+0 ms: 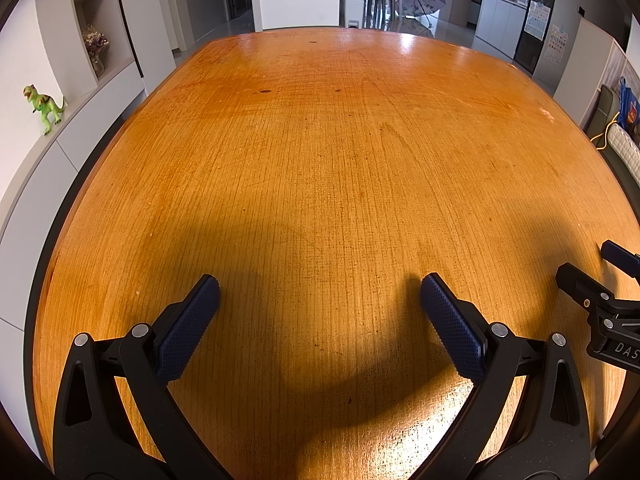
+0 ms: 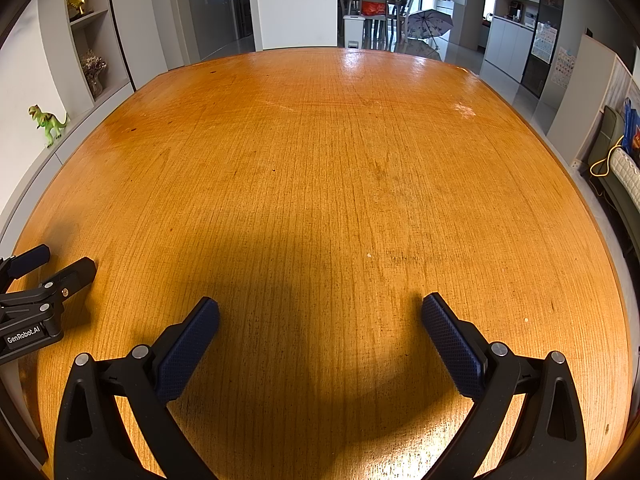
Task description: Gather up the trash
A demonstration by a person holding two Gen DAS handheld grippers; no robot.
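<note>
Left gripper [image 1: 320, 286]: jaws spread wide, nothing between the pads; it hangs low over the wooden table [image 1: 340, 140], tilted forward, a ready pose by my reading, since nothing lies within reach.
Right gripper [image 2: 320, 306]: likewise spread wide and empty, low over the same table, level with its partner.
Why side by side: each shows at the edge of the other's view, the right one just off the left one's right finger, the left one just off the right one's left finger; I judge this a resting stance, both aimed across the table.
Trash: none visible on the table ahead of either gripper. A tiny pale speck [image 2: 369, 255] lies just ahead of the right gripper, between its fingers and a little to the right; too small to say whether it is a crumb or a mark in the wood.
Count, grippers: two.
Count, fingers: four blue-padded ones.
Count, trash items: none certain, one doubtful speck.
Count, tables: one.
Beyond, far left of both grippers: one green toy dinosaur [image 1: 43, 105] on a ledge.
Far ahead: one open umbrella [image 2: 430, 24] on the floor.
</note>
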